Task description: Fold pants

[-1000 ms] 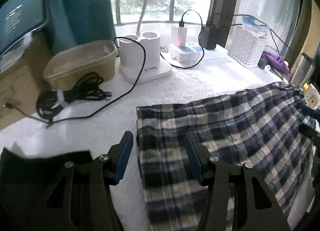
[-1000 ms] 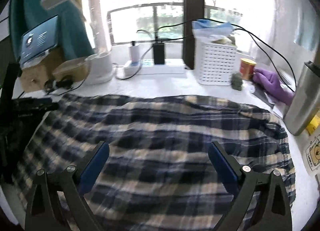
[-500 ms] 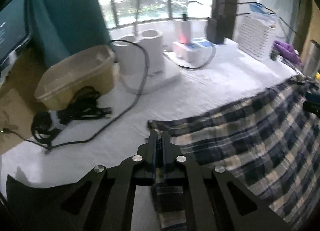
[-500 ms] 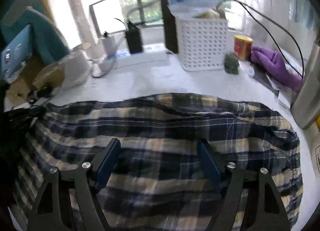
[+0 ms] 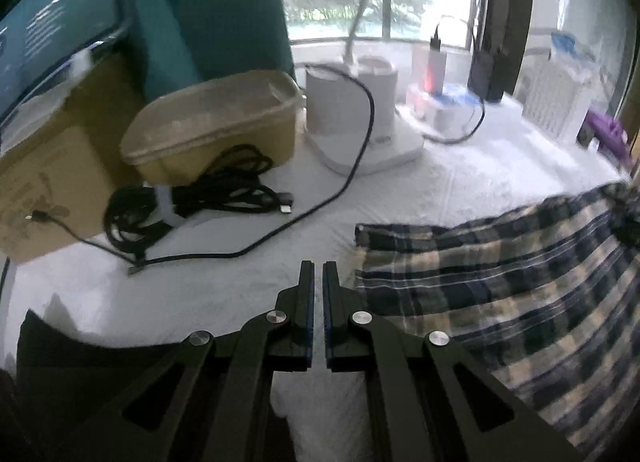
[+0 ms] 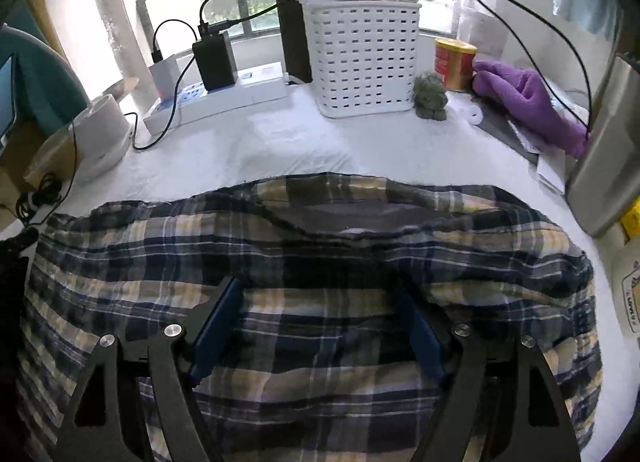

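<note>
The blue, black and cream plaid pants [image 6: 320, 262] lie spread on the white table cover [image 6: 304, 150]. In the left wrist view they lie at the right [image 5: 500, 294]. My left gripper [image 5: 318, 274] is shut with nothing between its pads, just left of the pants' near corner, over bare cover. My right gripper [image 6: 320, 294] is open, low over the middle of the pants, with a fold of cloth bunched between its blue pads [image 6: 216, 326].
A tan lidded tub [image 5: 212, 126], a coil of black cable [image 5: 192, 198], a white appliance [image 5: 352, 110] and a cardboard box [image 5: 44, 182] stand at the left. A power strip [image 6: 216, 98], white basket [image 6: 360, 58], purple glove [image 6: 528, 102] and steel flask [image 6: 604, 166] line the back and right.
My left gripper was open over the pants' edge, then shut on it, and now sits shut and empty left of the pants. My right gripper has lowered and narrowed over the cloth.
</note>
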`<state>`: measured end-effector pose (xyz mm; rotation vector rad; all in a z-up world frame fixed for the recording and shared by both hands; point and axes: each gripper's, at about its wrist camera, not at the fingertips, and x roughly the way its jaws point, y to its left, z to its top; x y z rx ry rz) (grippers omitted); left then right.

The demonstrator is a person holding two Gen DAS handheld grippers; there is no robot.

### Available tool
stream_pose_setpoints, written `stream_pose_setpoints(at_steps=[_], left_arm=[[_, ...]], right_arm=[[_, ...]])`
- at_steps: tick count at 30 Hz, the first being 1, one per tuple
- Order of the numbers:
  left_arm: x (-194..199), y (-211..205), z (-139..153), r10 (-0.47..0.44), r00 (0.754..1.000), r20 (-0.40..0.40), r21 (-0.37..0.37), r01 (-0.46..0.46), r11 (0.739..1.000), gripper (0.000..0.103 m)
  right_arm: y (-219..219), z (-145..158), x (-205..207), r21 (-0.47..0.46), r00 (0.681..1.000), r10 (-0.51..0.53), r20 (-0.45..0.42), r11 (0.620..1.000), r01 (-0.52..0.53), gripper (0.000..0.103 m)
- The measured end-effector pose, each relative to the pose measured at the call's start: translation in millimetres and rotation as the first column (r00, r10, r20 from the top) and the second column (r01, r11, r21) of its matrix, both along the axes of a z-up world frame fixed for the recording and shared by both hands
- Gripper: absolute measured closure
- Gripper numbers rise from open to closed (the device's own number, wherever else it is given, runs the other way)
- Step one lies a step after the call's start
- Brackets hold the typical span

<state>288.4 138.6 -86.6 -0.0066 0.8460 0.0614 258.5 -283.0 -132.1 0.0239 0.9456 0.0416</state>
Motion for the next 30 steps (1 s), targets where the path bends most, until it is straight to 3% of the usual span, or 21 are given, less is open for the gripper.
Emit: stream_pose_setpoints(at_steps=[5, 7, 9, 10, 17, 24, 30], left_arm=[[-25, -6, 18, -0.014, 1.0, 0.022, -0.047, 0.015, 0.999, 0.099], [-38, -18, 23, -0.04, 0.999, 0.028, -0.078, 0.042, 0.996, 0.09], [-46, -35, 24, -0.074, 0.997, 0.035, -0.104, 0.077, 0.992, 0.063], [-52, -45, 24, -0.099, 0.994, 0.042, -0.119, 0.103, 0.988, 0.061], [-85, -106, 12, -0.22, 0.976, 0.005, -0.196, 0.217, 0.956, 0.061], [-117, -138, 3, -0.266, 0.964, -0.031, -0.246, 0.251, 0.936, 0.061], [-141, -167, -15, -0.318, 0.944, -0.085, -0.199, 0.297, 0.934, 0.061]], right_arm=[[-3, 9, -14, -0.007, 1.0, -0.005, 0.02, 1.0, 0.005, 0.023], [-3, 14, -22, -0.01, 1.0, -0.004, 0.03, 1.0, 0.005, 0.023], [-5, 19, -30, -0.011, 0.999, -0.006, 0.04, 1.0, 0.007, 0.023], [-5, 20, -34, -0.012, 0.999, -0.006, 0.042, 1.0, 0.007, 0.023], [-8, 19, -64, -0.043, 0.999, 0.003, 0.046, 0.999, -0.001, 0.023], [-23, -3, -103, -0.079, 1.0, 0.009, 0.002, 0.997, -0.008, 0.023], [-22, -11, -127, -0.14, 0.999, 0.052, 0.015, 0.989, -0.049, 0.019]])
